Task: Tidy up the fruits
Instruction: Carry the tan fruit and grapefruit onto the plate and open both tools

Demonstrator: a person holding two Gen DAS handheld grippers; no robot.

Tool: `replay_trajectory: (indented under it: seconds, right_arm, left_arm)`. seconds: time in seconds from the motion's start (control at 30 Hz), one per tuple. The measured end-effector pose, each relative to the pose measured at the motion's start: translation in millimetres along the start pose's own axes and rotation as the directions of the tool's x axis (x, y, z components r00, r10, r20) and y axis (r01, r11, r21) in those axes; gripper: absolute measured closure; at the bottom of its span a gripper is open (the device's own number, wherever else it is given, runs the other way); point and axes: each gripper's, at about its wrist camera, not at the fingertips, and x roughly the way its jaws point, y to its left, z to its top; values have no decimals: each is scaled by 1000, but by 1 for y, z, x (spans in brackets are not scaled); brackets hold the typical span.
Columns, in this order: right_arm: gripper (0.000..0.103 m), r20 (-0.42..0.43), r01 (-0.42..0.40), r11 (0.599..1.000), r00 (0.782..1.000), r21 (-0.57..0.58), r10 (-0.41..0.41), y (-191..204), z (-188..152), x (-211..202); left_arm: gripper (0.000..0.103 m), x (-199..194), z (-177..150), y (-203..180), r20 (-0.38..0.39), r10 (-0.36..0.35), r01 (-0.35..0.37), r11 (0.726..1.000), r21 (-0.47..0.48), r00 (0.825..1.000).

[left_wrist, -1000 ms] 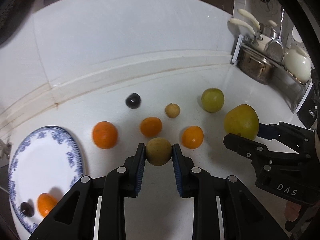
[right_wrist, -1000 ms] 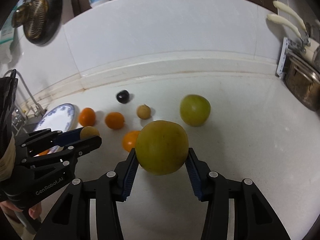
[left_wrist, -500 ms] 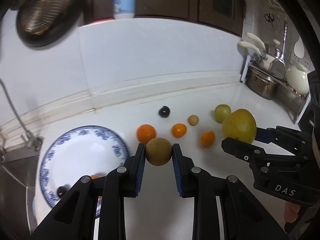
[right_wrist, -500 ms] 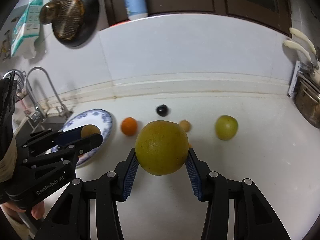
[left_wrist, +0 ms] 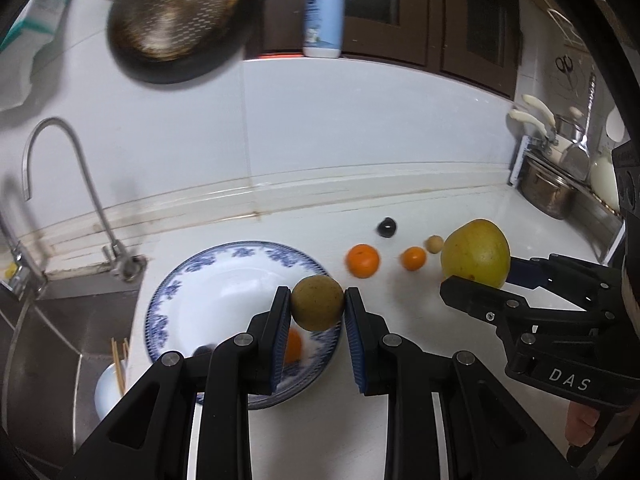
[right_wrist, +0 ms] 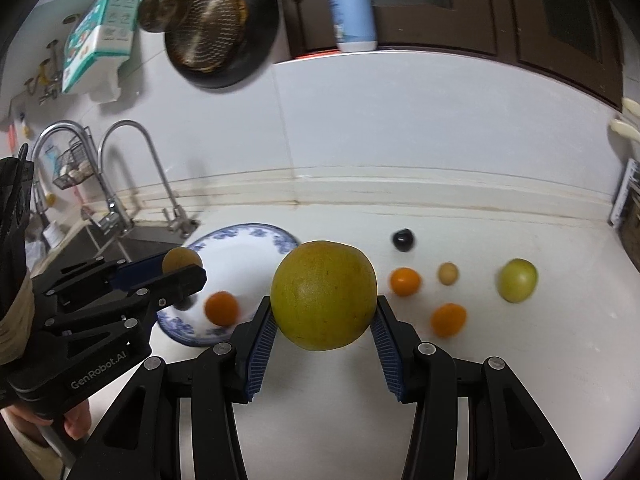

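White tabletop (right_wrist: 500,360) carried everything, sink at its left end. Blue-patterned plate (right_wrist: 256,236) sat beside the sink and already held one orange (right_wrist: 221,308) and a small dark fruit (left_wrist: 204,350), so judged roughly a quarter done. Right tool (right_wrist: 324,320) was closed on the large yellow-green fruit (right_wrist: 324,294), held in the air near the plate's right edge, not yet set down. Left tool (left_wrist: 317,312) was clamped on a brown-green round fruit (left_wrist: 317,307), hovering over the plate's near rim, looked about ready for release. Left on the tabletop, largest first: a green fruit (right_wrist: 517,280) far right, well apart from the plate; three oranges, one only in the left wrist view just beside the plate (left_wrist: 362,261), one mid (right_wrist: 405,281), one nearer (right_wrist: 448,319); a dark plum-like fruit (right_wrist: 403,239) toward the back; a small tan fruit (right_wrist: 447,273) between the mid orange and the green one. Judged remaining: drop both held fruits, then six loose pieces to collect. Some motion blur on the small fruits, exact kinds unclear
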Motion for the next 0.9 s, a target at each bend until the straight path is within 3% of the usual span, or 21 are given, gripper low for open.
replay_trajectory:
  seconds: [0.53, 0.9]
  right_arm:
    - [55, -39, -84, 995, 996, -46, 83, 63, 9, 35]
    - [55, -88, -86, 995, 993, -46, 82, 79, 18, 72]
  left_arm:
    - [76, -17, -17, 65, -5, 79, -80, 996, -45, 997]
    - [76, 3, -13, 91, -42, 80, -81, 996, -26, 996]
